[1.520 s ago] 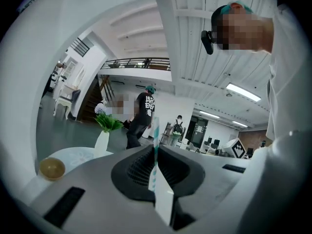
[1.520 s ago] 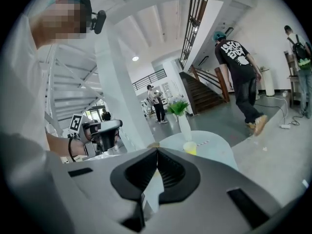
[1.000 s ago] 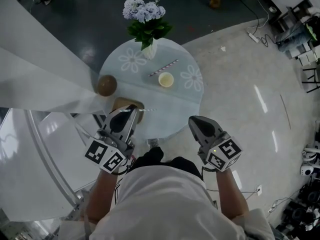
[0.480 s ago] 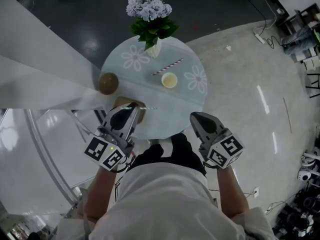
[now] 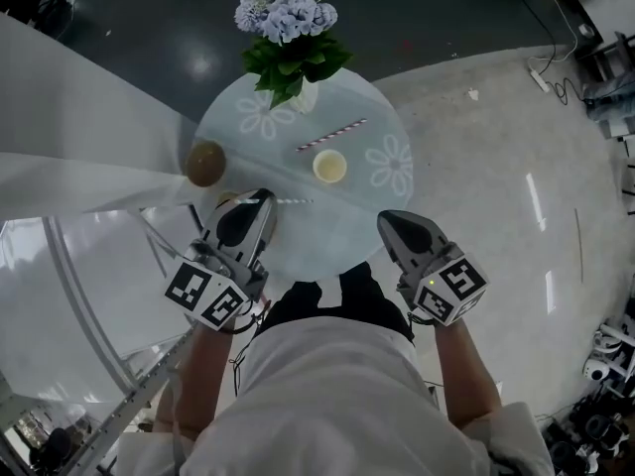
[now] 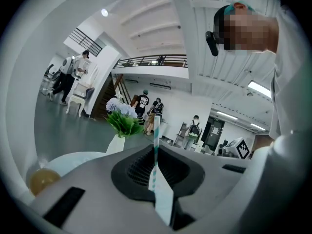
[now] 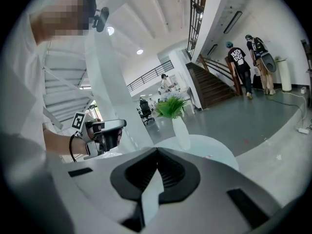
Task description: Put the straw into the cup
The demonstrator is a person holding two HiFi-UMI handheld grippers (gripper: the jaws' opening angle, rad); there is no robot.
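Observation:
A small pale cup [image 5: 329, 166] stands open-topped near the middle of the round glass table [image 5: 367, 211]. My left gripper [image 5: 266, 199] hovers at the table's near left edge, shut on a thin white-and-teal striped straw [image 5: 295, 201] that sticks out sideways toward the right. In the left gripper view that straw [image 6: 155, 145] rises from between the closed jaws. My right gripper [image 5: 388, 219] hangs at the table's near right edge, shut with nothing between its jaws. A second striped straw [image 5: 331, 134] lies on the table behind the cup.
A white vase of blue flowers [image 5: 289, 43] stands at the table's far edge, and a brown round object [image 5: 205, 163] sits at its left edge. White curved panels [image 5: 89, 167] lie to the left. Several people stand far off in the hall.
My left gripper has shifted slightly forward over the table edge with the straw, now covering most of the tan object beneath it. The right gripper has barely moved.

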